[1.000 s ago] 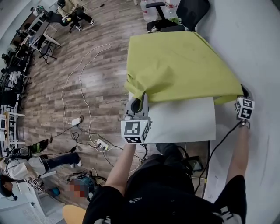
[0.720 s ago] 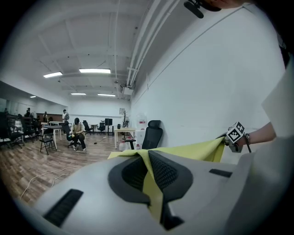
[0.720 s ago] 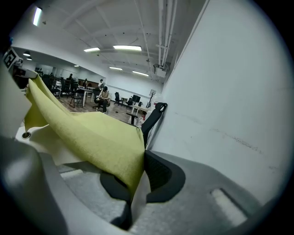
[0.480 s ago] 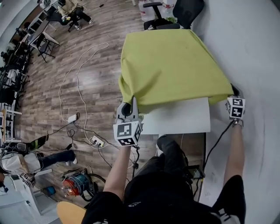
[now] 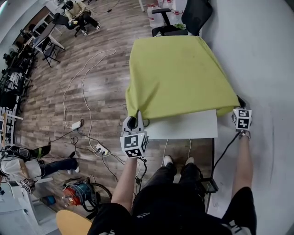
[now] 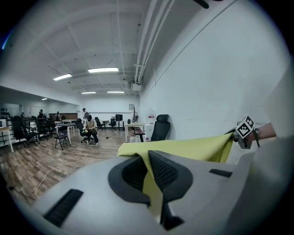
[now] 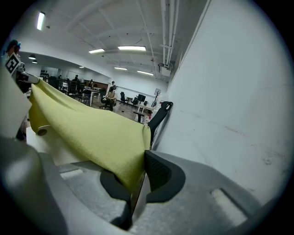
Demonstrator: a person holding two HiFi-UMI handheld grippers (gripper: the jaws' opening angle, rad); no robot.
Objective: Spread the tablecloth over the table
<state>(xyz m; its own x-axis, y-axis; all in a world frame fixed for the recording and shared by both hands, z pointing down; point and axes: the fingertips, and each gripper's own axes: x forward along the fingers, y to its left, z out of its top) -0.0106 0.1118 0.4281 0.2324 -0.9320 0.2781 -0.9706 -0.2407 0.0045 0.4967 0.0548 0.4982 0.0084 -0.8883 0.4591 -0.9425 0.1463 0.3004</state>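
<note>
A yellow-green tablecloth (image 5: 177, 73) lies over most of the white table (image 5: 183, 127); a bare white strip shows along the near edge. My left gripper (image 5: 137, 120) is shut on the cloth's near left corner, by the table's left near corner. My right gripper (image 5: 239, 106) is shut on the near right corner, beside the wall. In the left gripper view the cloth (image 6: 183, 149) runs from the left gripper (image 6: 148, 170) across to the right gripper (image 6: 245, 131). In the right gripper view the fabric (image 7: 87, 133) is pinched in the right gripper (image 7: 138, 176).
A black office chair (image 5: 186, 16) stands at the table's far end. A white wall (image 5: 266, 55) runs close along the right side. Cables and a power strip (image 5: 98, 149) lie on the wooden floor to the left. A person (image 5: 78, 11) sits far off.
Both grippers have drawn back toward the near edge with the cloth's corners. The cloth has slid nearer and the bare strip of table has narrowed.
</note>
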